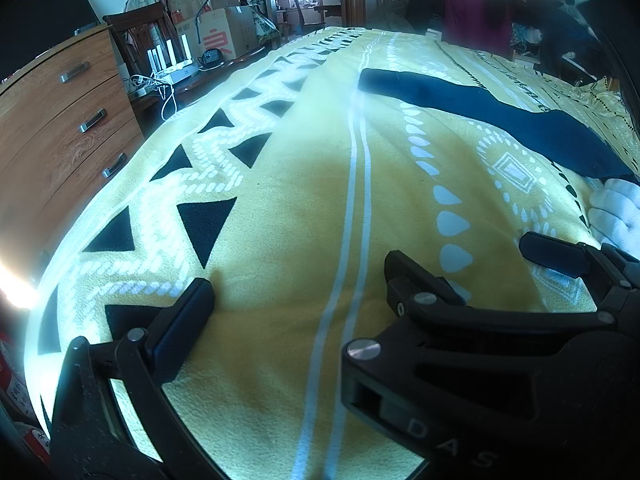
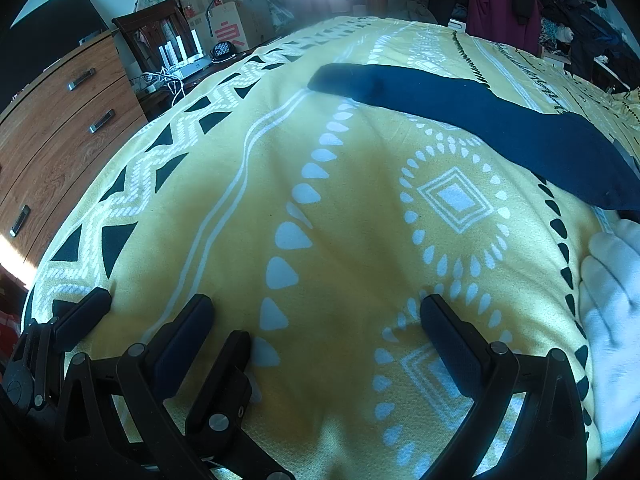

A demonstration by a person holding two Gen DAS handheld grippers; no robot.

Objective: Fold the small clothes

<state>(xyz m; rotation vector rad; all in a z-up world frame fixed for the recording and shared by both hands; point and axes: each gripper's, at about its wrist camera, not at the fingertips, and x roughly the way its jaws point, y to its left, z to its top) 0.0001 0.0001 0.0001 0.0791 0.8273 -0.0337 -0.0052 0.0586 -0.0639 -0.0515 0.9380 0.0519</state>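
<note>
We see a bed under a yellow blanket with white stripes and black triangles; it fills both views and runs under and ahead of all the fingers. A wooden dresser sits well off to the left of the left fingers, with stacked cardboard boxes and a wooden chair far ahead-left. A pile of clothes lies far ahead-right, past the end of the bed.

Task item: a dark navy garment, long and narrow, laid flat on the blanket. It's well ahead of both sets of fingers and runs diagonally from ahead-centre toward the right edge. Can't tell what kind of garment. Nothing touches it in the right wrist view. In the left wrist view its near end sits right at a white-gloved hand; contact unclear.

Our left gripper: fingers spread wide, released, nothing between them, low over the blanket. The right gripper's fingers show just right of it in that view.

Our right gripper: fingers also spread, released, empty, low over the blanket. The left gripper's fingers sit just left of it. The gloved hand shows blurred to the right of the right fingers.
</note>
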